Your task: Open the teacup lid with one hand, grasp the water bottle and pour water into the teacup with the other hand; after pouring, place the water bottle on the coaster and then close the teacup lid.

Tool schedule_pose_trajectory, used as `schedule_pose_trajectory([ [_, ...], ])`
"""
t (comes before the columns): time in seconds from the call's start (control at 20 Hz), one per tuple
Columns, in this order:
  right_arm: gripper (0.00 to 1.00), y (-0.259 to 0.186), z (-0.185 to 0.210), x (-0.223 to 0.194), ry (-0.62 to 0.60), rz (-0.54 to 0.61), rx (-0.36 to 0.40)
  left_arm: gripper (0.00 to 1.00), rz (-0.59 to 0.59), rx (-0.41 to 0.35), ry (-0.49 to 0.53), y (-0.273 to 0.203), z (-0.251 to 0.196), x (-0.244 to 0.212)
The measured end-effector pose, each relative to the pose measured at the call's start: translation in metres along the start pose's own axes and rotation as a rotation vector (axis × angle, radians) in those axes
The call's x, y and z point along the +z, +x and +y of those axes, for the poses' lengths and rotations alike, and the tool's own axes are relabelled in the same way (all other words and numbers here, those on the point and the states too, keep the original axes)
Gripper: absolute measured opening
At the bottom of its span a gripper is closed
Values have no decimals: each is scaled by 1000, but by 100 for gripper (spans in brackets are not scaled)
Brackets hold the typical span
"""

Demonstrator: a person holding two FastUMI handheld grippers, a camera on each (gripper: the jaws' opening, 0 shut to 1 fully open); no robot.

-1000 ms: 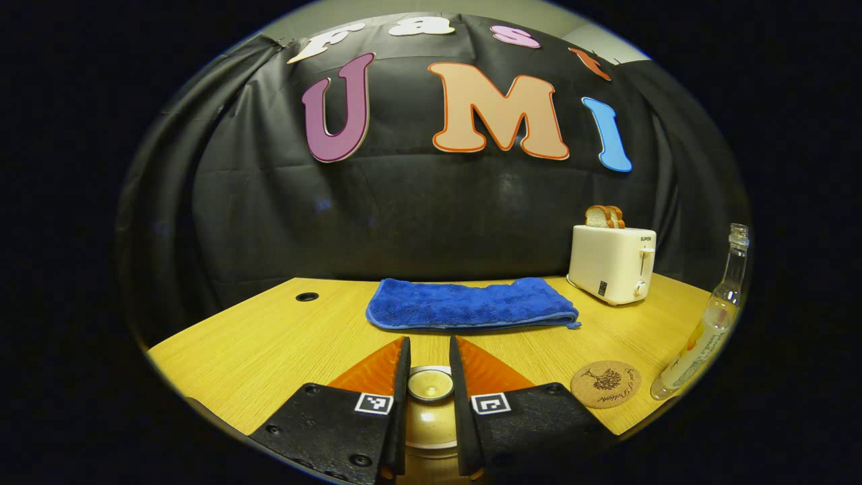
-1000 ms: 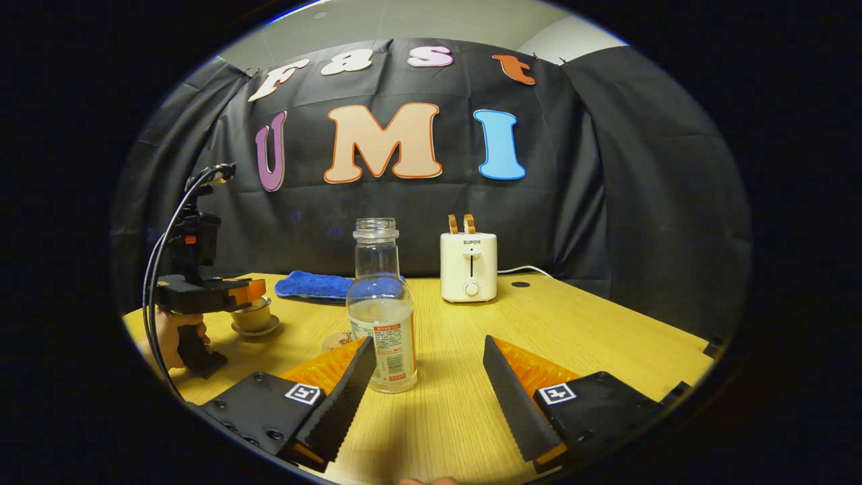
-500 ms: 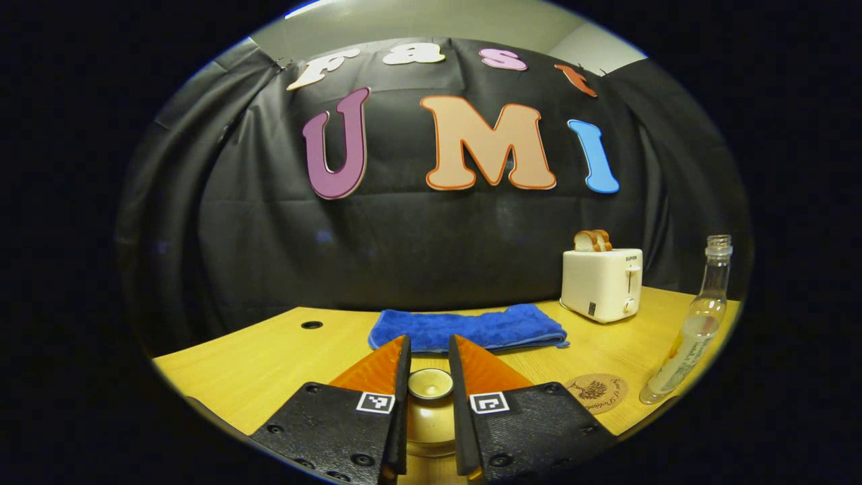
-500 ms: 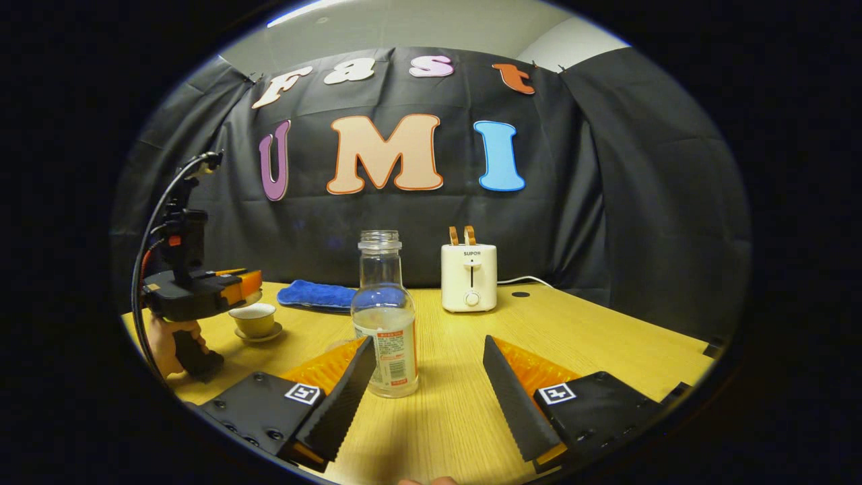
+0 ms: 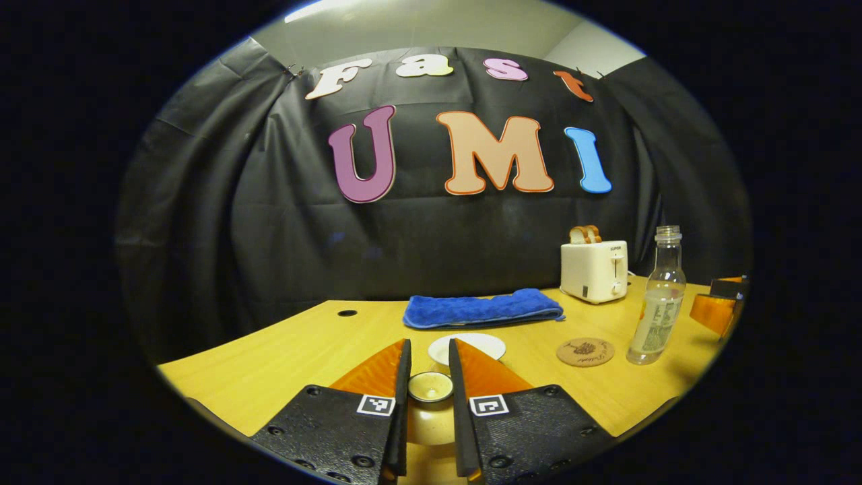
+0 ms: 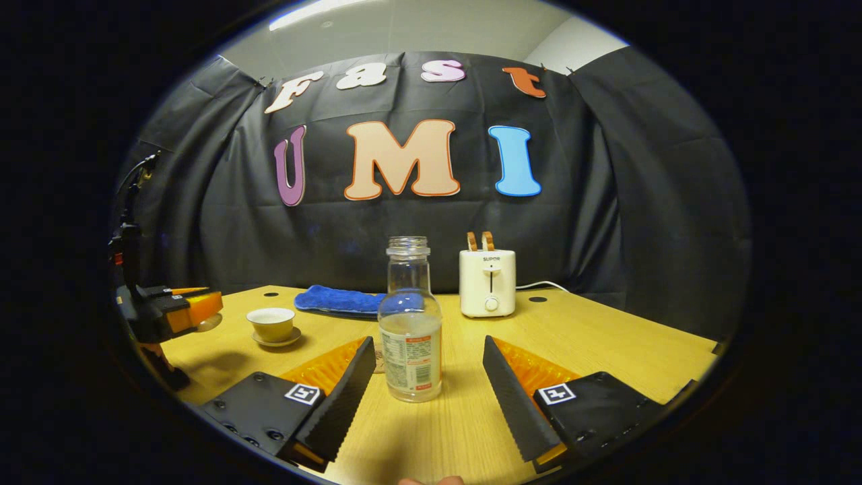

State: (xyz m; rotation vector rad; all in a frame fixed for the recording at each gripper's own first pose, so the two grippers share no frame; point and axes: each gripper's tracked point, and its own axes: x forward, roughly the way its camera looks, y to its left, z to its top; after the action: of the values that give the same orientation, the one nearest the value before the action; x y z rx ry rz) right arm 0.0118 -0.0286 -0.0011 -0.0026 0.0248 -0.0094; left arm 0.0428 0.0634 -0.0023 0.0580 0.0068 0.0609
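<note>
— Nearest the lens in the left gripper view, what is the left claw (image 5: pixel 428 377) doing?

— Its two fingers are clenched on the knob of the teacup lid (image 5: pixel 430 387), held level above the counter (image 5: pixel 283 350), clear of the cup. Just beyond the fingertips sits the open teacup (image 5: pixel 467 347), seen from above as a pale rim.

— And the right claw (image 6: pixel 428 367)?

— Released, fingers spread wide and low over the counter, pointing forward. The water bottle (image 6: pixel 410 323) stands upright between them, closer to the left finger; I cannot tell whether that finger touches it. The bottle has no cap and is partly filled.

— Does one view give something the other hides?

— The right gripper view shows the teacup from the side on its saucer (image 6: pixel 273 340), lid off, with the left claw hanging to its left, apart from it. The left gripper view shows the round cork coaster (image 5: pixel 585 351) bare, just beside the bottle, and the edge of the right claw at far right. In the right gripper view the coaster is mostly hidden behind the bottle.

— Farther back?

— A folded blue towel (image 5: pixel 482 308), then a white toaster (image 6: pixel 487 283) with two bread slices standing in it, and its cord trailing right.

— Any writing?

— The coaster carries a tree drawing and script too small to read.
</note>
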Motion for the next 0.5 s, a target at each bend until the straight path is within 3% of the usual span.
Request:
schedule_pose_trajectory([
  [0.5, 100, 51, 20, -3, 5, 8, -13, 25, -15, -8, -59, -16, 15, 0],
])
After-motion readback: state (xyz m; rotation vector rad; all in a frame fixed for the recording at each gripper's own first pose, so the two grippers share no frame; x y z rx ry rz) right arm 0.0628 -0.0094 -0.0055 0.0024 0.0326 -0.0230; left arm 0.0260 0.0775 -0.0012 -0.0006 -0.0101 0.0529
